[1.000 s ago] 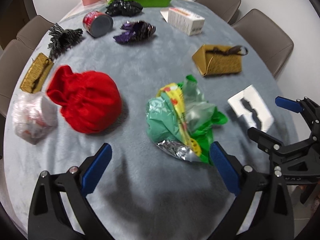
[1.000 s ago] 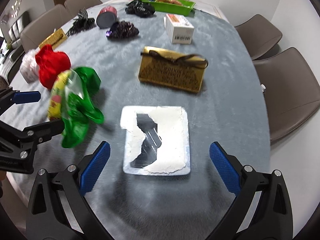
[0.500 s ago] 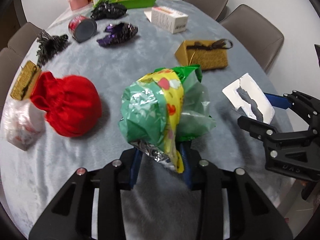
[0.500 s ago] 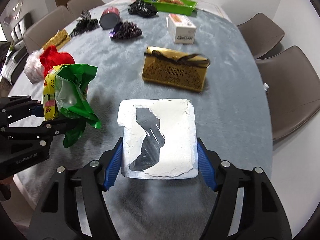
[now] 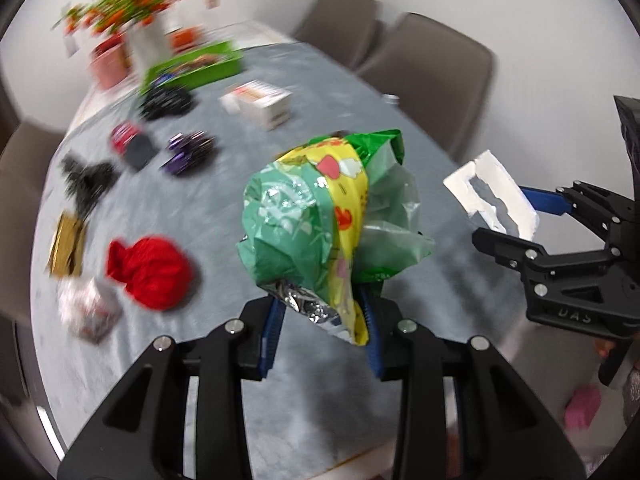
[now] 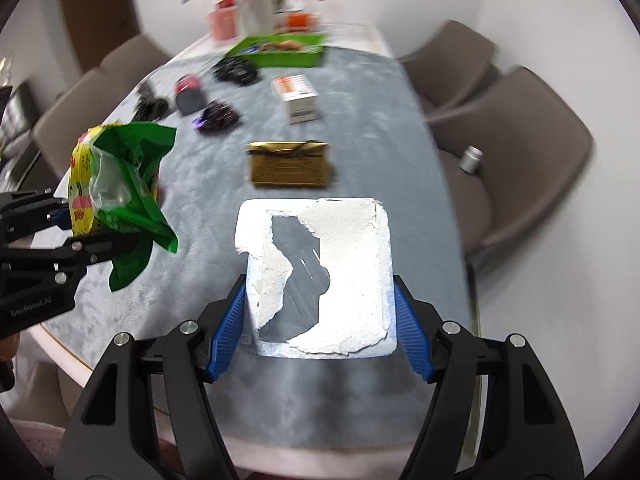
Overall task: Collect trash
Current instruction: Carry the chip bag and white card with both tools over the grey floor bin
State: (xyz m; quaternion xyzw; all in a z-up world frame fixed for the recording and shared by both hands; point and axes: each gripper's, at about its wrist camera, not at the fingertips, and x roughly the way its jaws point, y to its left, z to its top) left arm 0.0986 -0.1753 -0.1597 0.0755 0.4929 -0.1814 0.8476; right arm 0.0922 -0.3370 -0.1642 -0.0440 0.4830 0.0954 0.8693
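My left gripper [image 5: 322, 336] is shut on a crumpled green and yellow snack bag [image 5: 320, 220], held up above the grey table [image 5: 224, 360]. The same snack bag [image 6: 116, 184] shows at the left of the right wrist view, in the left gripper [image 6: 68, 228]. My right gripper [image 6: 320, 332] is shut on a torn white tray with a clear film [image 6: 344, 280], lifted off the table [image 6: 360, 128]. In the left wrist view that white tray [image 5: 492, 196] hangs at the right in the right gripper [image 5: 516, 220].
On the table lie a red cloth pouch [image 5: 152, 272], a gold gift box [image 6: 290, 164], a white carton [image 6: 298, 98], a purple wrapper [image 6: 216, 118], a red can [image 6: 188, 92], black crumpled bits [image 6: 236, 70] and a green tray [image 6: 280, 52]. Brown chairs [image 6: 516, 152] ring it.
Both grippers closed from wide open, the left on the snack bag and the right on the white tray, then lifted them off the table. The view has tilted up toward the flowers.
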